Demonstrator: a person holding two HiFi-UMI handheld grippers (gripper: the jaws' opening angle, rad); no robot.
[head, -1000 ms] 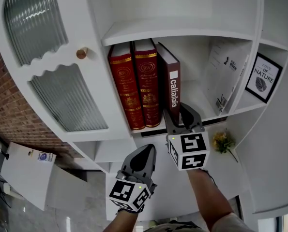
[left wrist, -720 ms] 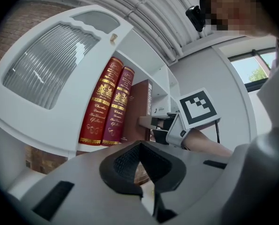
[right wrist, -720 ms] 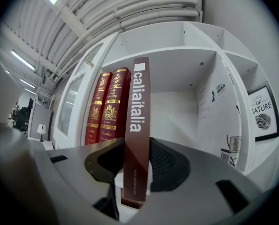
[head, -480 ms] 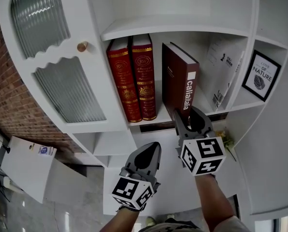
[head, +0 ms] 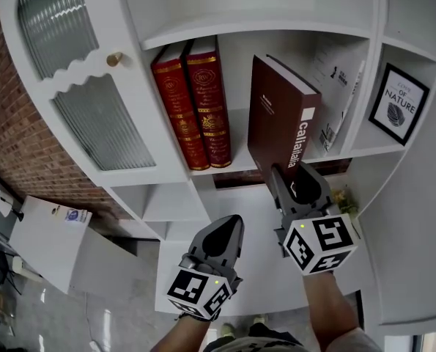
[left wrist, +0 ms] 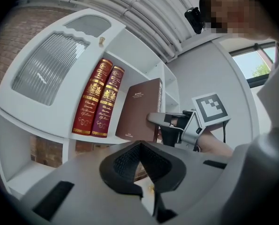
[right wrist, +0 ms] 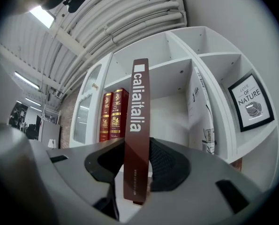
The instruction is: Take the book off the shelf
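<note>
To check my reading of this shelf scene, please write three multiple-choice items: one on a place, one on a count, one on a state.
1. Where do the red books stand?
A) left of the brown book, on the same shelf
B) on the floor
C) lying flat in a drawer
2. How many red books are there?
A) one
B) two
C) four
3. What is the state of the right claw?
A) open and empty
B) shut on the brown book's spine
C) out of view
Key: 1A, they stand upright to its left, apart from it; 2B, two gold-printed spines show; 3B, the spine sits gripped between its jaws.
</note>
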